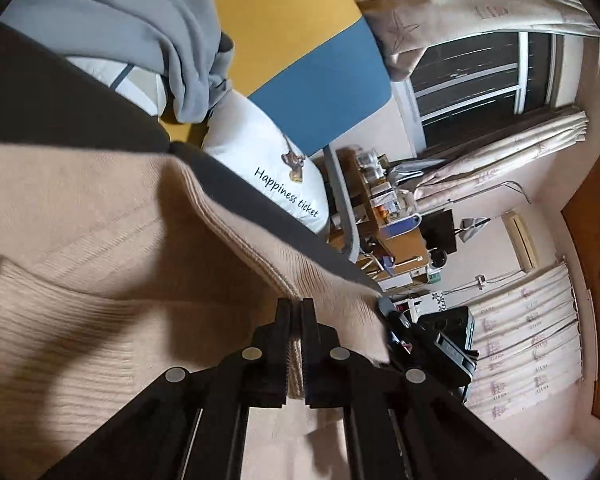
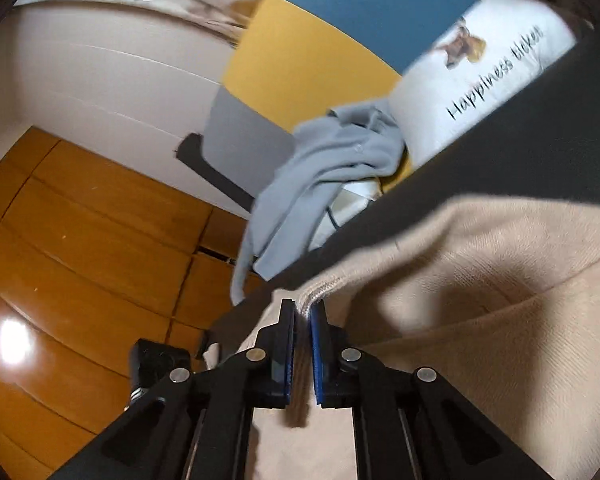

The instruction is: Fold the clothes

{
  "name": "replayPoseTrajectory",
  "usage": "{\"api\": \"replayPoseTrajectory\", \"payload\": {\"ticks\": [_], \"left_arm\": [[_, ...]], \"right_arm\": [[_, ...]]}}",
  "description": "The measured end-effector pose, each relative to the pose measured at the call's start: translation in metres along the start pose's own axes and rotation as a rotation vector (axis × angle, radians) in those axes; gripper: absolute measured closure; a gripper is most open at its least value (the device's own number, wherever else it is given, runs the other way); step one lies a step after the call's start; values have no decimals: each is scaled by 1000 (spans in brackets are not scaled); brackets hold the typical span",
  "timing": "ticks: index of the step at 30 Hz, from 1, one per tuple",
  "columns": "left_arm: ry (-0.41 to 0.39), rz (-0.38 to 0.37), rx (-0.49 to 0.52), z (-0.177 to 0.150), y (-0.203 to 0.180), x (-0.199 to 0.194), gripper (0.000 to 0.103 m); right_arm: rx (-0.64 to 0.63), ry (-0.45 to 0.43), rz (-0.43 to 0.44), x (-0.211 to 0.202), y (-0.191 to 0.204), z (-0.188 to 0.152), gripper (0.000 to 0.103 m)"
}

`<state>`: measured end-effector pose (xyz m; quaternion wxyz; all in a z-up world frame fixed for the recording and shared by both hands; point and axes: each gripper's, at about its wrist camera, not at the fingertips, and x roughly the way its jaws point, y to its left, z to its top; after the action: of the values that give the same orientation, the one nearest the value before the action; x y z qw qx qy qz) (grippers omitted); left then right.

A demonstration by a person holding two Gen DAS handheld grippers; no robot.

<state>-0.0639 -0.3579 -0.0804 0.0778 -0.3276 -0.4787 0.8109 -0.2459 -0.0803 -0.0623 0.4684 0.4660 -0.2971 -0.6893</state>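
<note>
A beige knit garment (image 1: 100, 248) lies over a dark grey surface (image 1: 60, 92). My left gripper (image 1: 296, 308) is shut on its ribbed edge, with cloth pinched between the black fingers. In the right wrist view the same beige garment (image 2: 480, 288) spreads to the right, and my right gripper (image 2: 303, 312) is shut on another ribbed corner of it between blue-padded fingers. The right gripper's body (image 1: 432, 340) shows just right of the left one. A crumpled grey garment (image 1: 160, 40) lies beyond, also visible in the right wrist view (image 2: 320, 168).
A white pillow printed "Happiness ticket" (image 1: 268, 168) rests against a yellow and blue headboard (image 1: 300, 40). A cluttered desk (image 1: 388, 216), window and curtains (image 1: 500, 180) stand beyond. Wooden floor (image 2: 80, 240) lies left of the bed edge.
</note>
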Motion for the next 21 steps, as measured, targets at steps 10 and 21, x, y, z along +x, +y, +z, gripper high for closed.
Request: {"api": "replayPoseTrajectory", "payload": {"ticks": [10, 21], "left_arm": [[22, 285, 24, -25, 31, -1, 99], [8, 373, 273, -60, -21, 20, 86]], "right_arm": [[-144, 44, -329, -25, -9, -28, 91], [-449, 130, -460, 13, 42, -56, 58]]}}
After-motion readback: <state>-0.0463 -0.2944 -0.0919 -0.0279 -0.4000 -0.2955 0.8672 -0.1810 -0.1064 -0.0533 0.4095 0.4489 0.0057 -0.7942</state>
